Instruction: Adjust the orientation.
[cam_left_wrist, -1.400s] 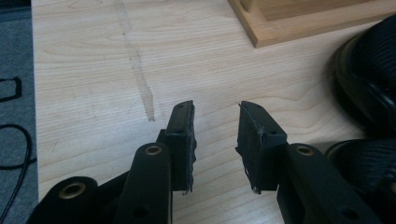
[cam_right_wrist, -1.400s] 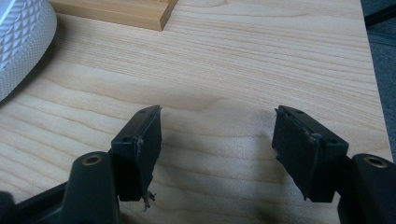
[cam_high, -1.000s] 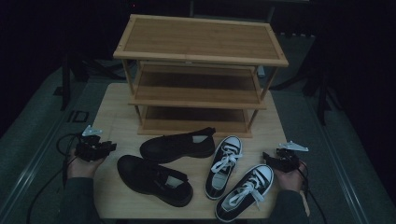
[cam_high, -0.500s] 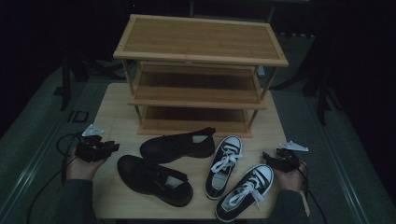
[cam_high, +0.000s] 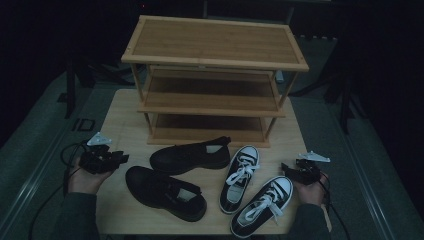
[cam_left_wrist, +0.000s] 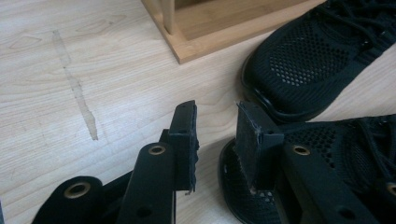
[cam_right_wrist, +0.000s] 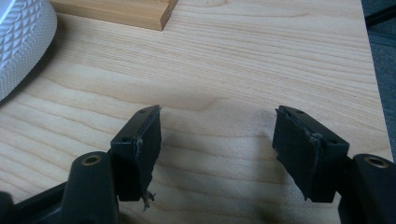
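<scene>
Two black mesh shoes lie at the table's middle, one (cam_high: 192, 155) nearer the rack and one (cam_high: 165, 192) nearer the front edge. To their right lie two black-and-white laced sneakers (cam_high: 240, 177) (cam_high: 262, 205). My left gripper (cam_high: 120, 159) is held just left of the black shoes. In the left gripper view it (cam_left_wrist: 215, 116) is open by a narrow gap, with nothing in it, beside the toes of the black shoes (cam_left_wrist: 317, 60) (cam_left_wrist: 345, 149). My right gripper (cam_high: 286, 167) sits right of the sneakers. It (cam_right_wrist: 217, 116) stands wide open over bare wood, a white sneaker toe (cam_right_wrist: 18, 42) at the far left.
A three-tier wooden shoe rack (cam_high: 215, 47) stands at the back of the light wooden table (cam_high: 122, 117), its shelves bare. Its base (cam_left_wrist: 224, 28) lies just ahead of my left gripper, and a corner (cam_right_wrist: 116, 11) ahead of the right. Dark floor surrounds the table.
My left gripper has edged slightly right toward the black shoes. The right gripper and the shoes have hardly moved.
</scene>
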